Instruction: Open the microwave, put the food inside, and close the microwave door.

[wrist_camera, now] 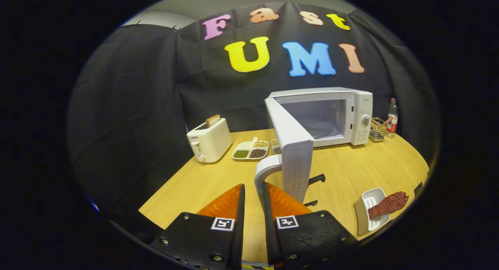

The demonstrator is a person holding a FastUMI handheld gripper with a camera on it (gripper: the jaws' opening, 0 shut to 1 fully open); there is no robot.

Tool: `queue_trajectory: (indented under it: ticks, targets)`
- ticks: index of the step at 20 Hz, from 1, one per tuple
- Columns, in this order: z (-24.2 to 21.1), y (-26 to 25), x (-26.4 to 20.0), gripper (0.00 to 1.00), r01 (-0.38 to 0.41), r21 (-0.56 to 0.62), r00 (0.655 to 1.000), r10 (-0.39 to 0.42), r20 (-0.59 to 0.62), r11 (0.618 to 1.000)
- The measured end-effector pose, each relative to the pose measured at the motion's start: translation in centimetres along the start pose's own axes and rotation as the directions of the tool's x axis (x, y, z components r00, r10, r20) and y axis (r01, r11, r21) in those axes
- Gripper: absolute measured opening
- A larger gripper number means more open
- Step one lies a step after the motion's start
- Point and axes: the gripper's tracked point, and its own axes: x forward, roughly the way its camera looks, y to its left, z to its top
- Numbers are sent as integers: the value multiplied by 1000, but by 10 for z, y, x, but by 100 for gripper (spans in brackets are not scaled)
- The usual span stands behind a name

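We see our tongs (253, 194) low over the wooden desk (351, 172), their two fingers standing nearly parallel with a narrow gap between them. The curved white handle (262, 175) of the microwave door (290, 145) drops into that gap, its lower end just beside the inner edge of one finger. We cannot tell whether both fingers press on the handle or merely flank it.

The door is swung wide open toward us, edge-on, just ahead of the fingertips. Beyond it the microwave (339, 116) sits at the back of the desk, its cavity open with a round plate on its floor and a dial on its control panel.

The food (388, 204), a dark reddish-brown strip, lies across a small white tray (368, 215) on the desk, off to the right of the fingers and well apart from the microwave.

Farther back to the left stands a white toaster (209, 140) with a slice of bread poking up. Between it and the microwave rests a divided dish (250, 150) of grains. Beside the microwave's right side we see a wire basket (377, 129) and a bottle (392, 118).
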Motion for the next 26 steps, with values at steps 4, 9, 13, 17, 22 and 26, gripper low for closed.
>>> queue_trajectory:
  ticks: [4,9,13,17,22,26]
  targets:
    - [14,31,-23,25,-177,-29,984,178,21,984]
    - [54,17,-61,79,-244,-77,962,251,106,967]
    - [78,-33,-77,99,-164,-75,970,174,169,984]
    - [84,-95,-88,99,-67,-65,979,79,190,996]
    - [79,-169,-95,99,42,-20,984,-38,171,999]
    - [62,-217,-97,99,122,0,984,-121,127,993]
